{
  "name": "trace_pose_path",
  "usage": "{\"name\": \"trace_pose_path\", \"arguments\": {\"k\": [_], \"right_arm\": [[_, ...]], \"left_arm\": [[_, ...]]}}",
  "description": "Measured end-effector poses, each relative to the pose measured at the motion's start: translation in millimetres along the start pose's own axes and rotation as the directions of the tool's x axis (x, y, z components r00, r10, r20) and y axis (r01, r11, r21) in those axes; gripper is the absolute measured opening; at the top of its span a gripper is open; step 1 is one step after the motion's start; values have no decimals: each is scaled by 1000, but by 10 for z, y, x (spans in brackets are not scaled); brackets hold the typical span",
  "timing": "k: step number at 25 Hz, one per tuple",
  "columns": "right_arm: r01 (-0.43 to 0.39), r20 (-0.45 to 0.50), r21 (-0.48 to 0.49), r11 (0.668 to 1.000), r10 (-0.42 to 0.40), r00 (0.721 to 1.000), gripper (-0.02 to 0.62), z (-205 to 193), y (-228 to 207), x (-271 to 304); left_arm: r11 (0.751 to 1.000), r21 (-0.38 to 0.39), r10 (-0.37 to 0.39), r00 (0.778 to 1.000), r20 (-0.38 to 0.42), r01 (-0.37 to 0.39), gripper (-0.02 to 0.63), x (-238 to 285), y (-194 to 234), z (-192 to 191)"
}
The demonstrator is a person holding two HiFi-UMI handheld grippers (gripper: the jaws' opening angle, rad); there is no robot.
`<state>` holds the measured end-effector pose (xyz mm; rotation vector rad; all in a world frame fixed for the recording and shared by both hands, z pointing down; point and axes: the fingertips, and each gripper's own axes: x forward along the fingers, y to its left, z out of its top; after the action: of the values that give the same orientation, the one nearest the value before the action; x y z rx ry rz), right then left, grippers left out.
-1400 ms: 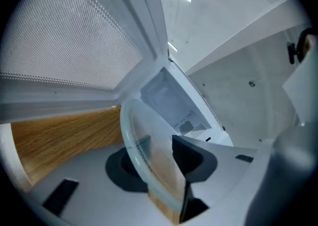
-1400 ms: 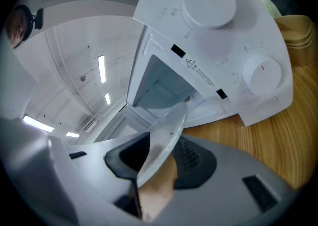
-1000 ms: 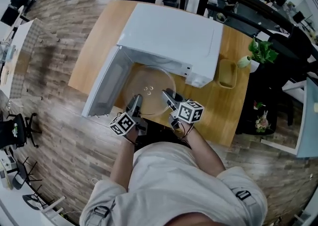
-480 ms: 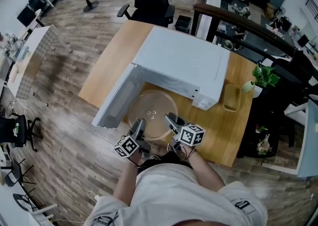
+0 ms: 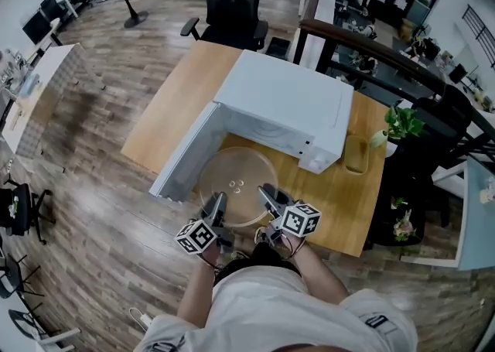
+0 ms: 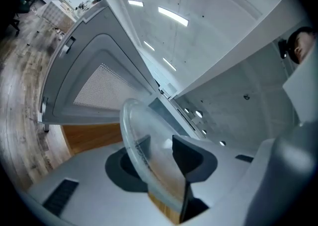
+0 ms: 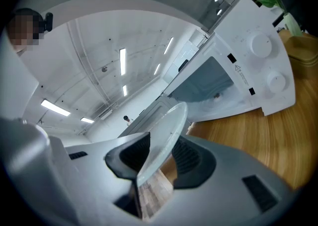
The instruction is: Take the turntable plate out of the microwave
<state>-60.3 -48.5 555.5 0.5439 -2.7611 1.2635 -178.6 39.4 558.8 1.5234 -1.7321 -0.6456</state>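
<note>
**Spotter:** Where is the turntable plate (image 5: 236, 185)?

**Operator:** In front of the microwave (image 5: 286, 103), its far rim just at the open mouth and its near rim out past the surface's (image 5: 174, 99) near edge. I hold it at that near rim. My left gripper (image 5: 214, 207) has its fingers (image 6: 191, 156) clamped on the glass edge, and my right gripper (image 5: 268, 196) pinches the rim the same way, just beside it.

**Spotter:** How much room is there at the sides?

**Operator:** It is tight on the left, where the open door (image 5: 186, 153) stands close along the plate's edge. To the right, bare wood runs to the near right corner. A tan dish (image 5: 356, 155) sits by the microwave's right side, well apart from the plate.
</note>
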Motion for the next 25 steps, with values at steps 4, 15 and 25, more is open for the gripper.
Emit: {"name": "trace_pose_path", "arguments": {"k": [4,15,25], "right_arm": [[9,29,-8,1000,-8,1000,143,-11,106,-90],[28,64,-38,999,-25,998,143,-14,344,-334],[-54,68,-66,996,58,996,143,336,527,-322]], "left_arm": [[1000,0,-23,1000,1,23,161,-100,-38,0],[997,-4,-76,997,-2,76,160,-303,-213,-15],[997,41,-67,995,68,64,160,-285,-533,234]]}}
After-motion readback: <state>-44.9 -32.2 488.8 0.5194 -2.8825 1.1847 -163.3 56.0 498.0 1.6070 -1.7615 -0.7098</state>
